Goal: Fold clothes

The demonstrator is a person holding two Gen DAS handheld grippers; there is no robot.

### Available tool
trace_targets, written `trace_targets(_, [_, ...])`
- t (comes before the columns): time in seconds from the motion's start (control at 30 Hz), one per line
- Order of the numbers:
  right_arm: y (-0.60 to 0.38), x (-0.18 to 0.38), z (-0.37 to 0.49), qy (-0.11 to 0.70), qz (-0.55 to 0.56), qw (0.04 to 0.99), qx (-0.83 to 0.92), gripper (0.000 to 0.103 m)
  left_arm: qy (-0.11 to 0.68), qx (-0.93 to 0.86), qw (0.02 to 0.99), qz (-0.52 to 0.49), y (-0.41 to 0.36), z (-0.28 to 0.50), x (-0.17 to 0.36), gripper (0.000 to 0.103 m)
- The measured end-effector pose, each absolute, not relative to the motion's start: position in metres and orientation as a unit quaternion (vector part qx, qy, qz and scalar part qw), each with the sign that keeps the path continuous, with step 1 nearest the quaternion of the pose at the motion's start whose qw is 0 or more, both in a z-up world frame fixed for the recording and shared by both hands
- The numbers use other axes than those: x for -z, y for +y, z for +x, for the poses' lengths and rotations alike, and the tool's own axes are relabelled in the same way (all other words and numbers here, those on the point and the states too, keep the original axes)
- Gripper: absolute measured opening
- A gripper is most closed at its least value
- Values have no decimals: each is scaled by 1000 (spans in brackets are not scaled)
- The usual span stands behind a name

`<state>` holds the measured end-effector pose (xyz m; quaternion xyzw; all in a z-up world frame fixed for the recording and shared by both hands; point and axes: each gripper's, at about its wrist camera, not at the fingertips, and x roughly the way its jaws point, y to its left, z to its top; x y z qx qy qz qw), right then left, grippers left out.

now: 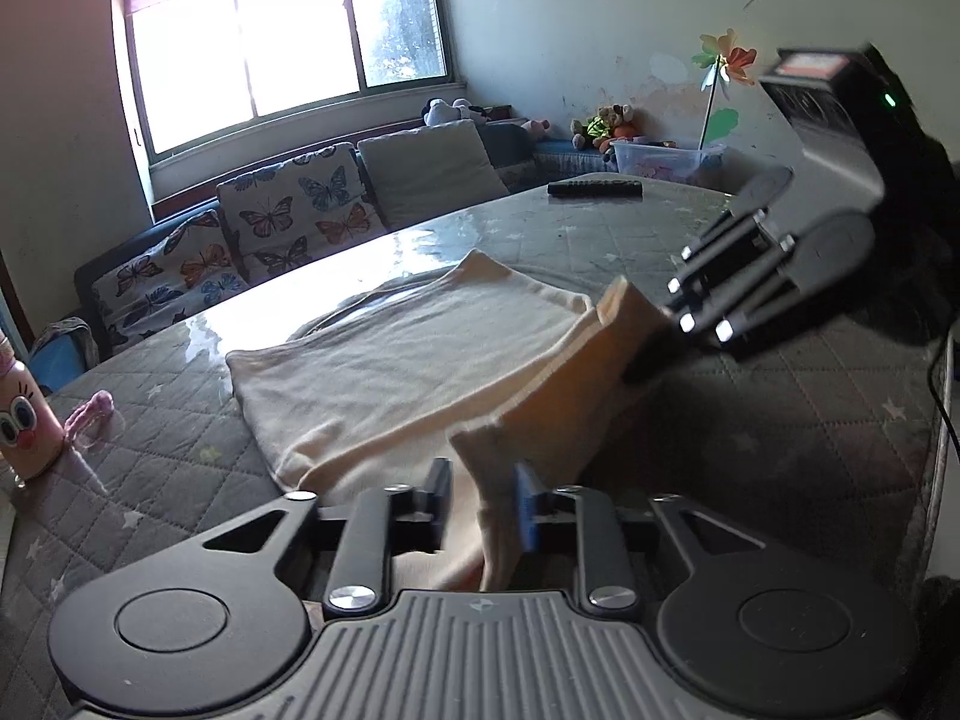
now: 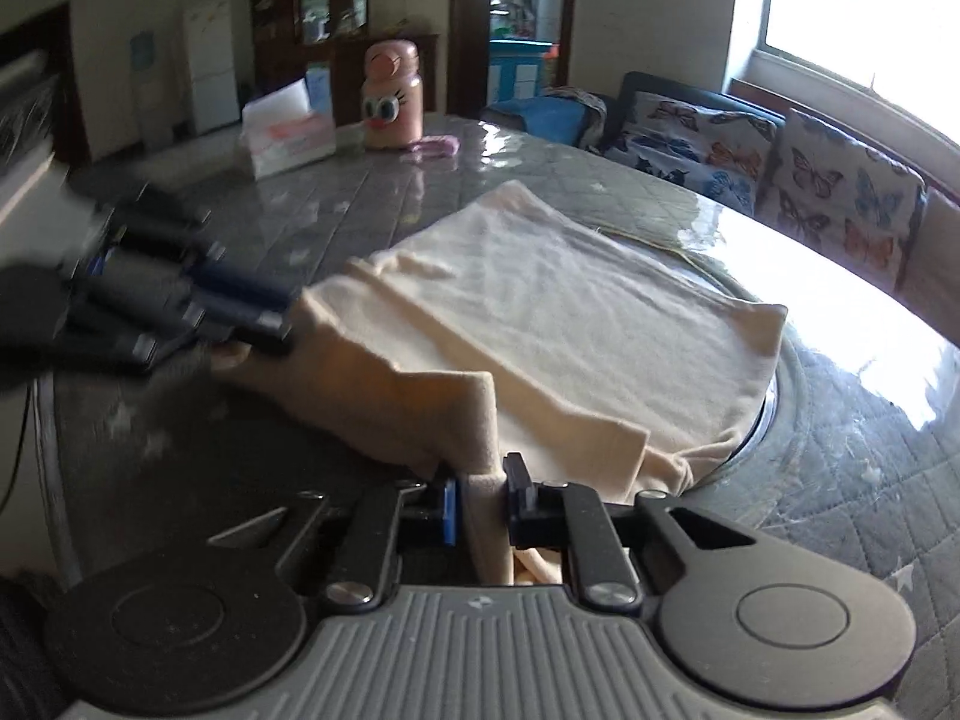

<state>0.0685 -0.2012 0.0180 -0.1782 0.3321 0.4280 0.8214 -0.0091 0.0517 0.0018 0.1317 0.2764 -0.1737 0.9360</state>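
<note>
A cream garment (image 1: 390, 360) (image 2: 540, 300) lies folded on the grey quilted table (image 1: 600, 240) (image 2: 360, 198). Its near edge is lifted off the table between the two grippers. My left gripper (image 1: 483, 501) stands open, with a raised corner of the garment loosely between its jaws and resting against the blue pad (image 1: 527, 507). The right wrist view shows this gripper (image 2: 282, 324) blurred at the cloth's left edge. My right gripper (image 2: 483, 504) is shut on a pinched fold of the garment. In the left wrist view its tips (image 1: 648, 354) are buried in the cloth's far corner.
A black remote (image 1: 594, 188) lies at the table's far side. A pink cartoon bottle (image 2: 393, 99) (image 1: 27, 420), a small pink item (image 1: 93, 414) and a tissue box (image 2: 288, 132) stand at one end. A sofa with butterfly cushions (image 1: 288, 210) runs beside the table.
</note>
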Motion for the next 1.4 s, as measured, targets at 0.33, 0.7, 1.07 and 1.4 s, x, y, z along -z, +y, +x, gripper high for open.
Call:
trace_targets(0.33, [-199, -31, 74, 317, -147, 838, -420, 10, 287, 143, 929, 182, 51, -8, 20, 18])
trace_targets(0.7, [-221, -49, 47, 289, -127, 846, -430, 9, 253, 159, 940, 163, 51, -42, -21, 6])
trace_targets(1.07, [-259, -86, -31, 279, -122, 830, -468, 9, 244, 200, 937, 148, 45, -118, -58, 6])
trace_targets(1.4, [-232, -91, 17, 281, -132, 834, -456, 9, 248, 153, 949, 117, 66, -49, -56, 6])
